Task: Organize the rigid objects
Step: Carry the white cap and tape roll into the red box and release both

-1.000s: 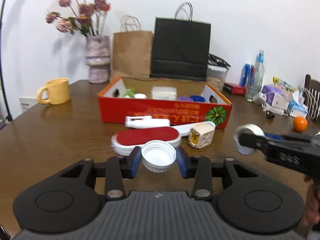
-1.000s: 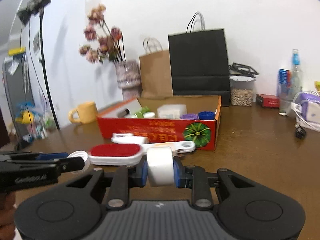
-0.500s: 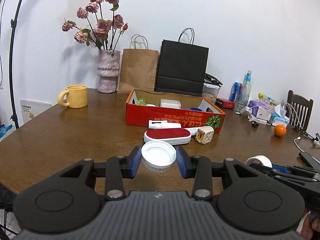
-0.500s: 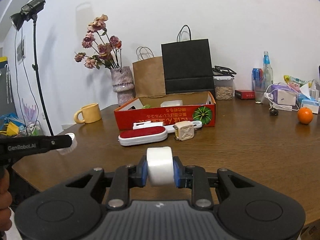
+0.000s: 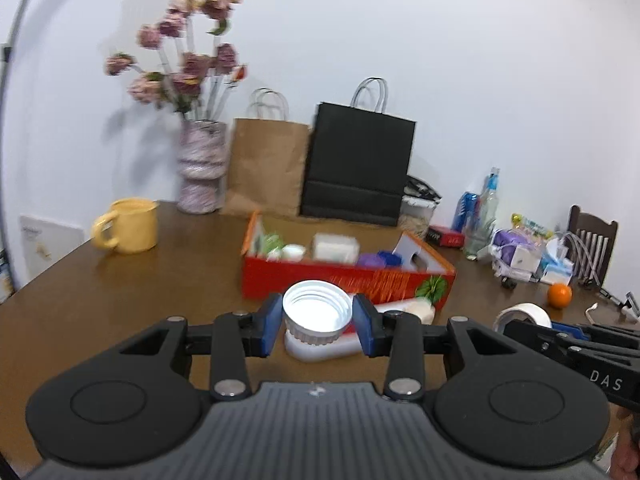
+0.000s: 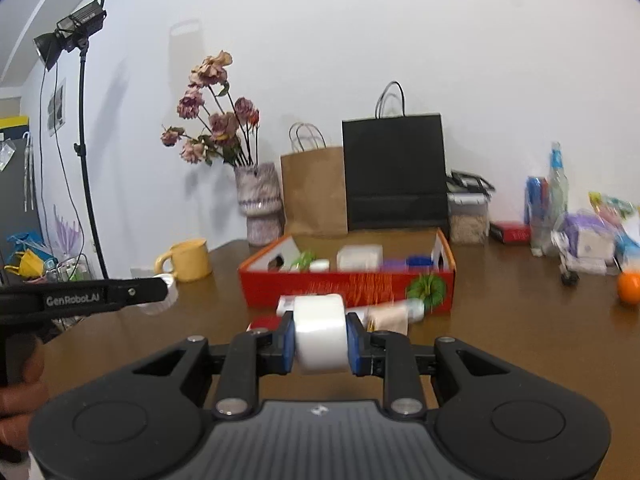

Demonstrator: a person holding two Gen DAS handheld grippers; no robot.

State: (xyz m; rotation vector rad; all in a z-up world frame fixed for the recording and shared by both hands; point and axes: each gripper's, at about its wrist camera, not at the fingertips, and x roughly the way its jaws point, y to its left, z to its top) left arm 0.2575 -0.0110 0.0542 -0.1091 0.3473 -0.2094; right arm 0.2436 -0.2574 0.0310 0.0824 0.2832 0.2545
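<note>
My left gripper [image 5: 318,322] is shut on a white ribbed jar lid [image 5: 317,316], held above the table in front of the red cardboard box [image 5: 340,280]. My right gripper [image 6: 320,340] is shut on a white tape roll [image 6: 320,334], also held in the air short of the red box [image 6: 344,284]. The box holds a white container [image 5: 335,246], a green item and purple and blue pieces. A red-and-white lint brush [image 5: 320,350] and a beige cube [image 6: 390,316] lie on the table before the box. The right gripper with its roll also shows at the right of the left wrist view [image 5: 520,314].
A yellow mug [image 5: 130,230] stands at the left. A vase of flowers [image 5: 202,168], a brown bag [image 5: 266,168] and a black bag [image 5: 358,168] stand behind the box. Bottles, packets and an orange [image 5: 559,294] crowd the right side. A light stand [image 6: 86,140] is far left.
Both grippers pulled back from the box, then came forward and up again toward it. Each keeps its hold on its object.
</note>
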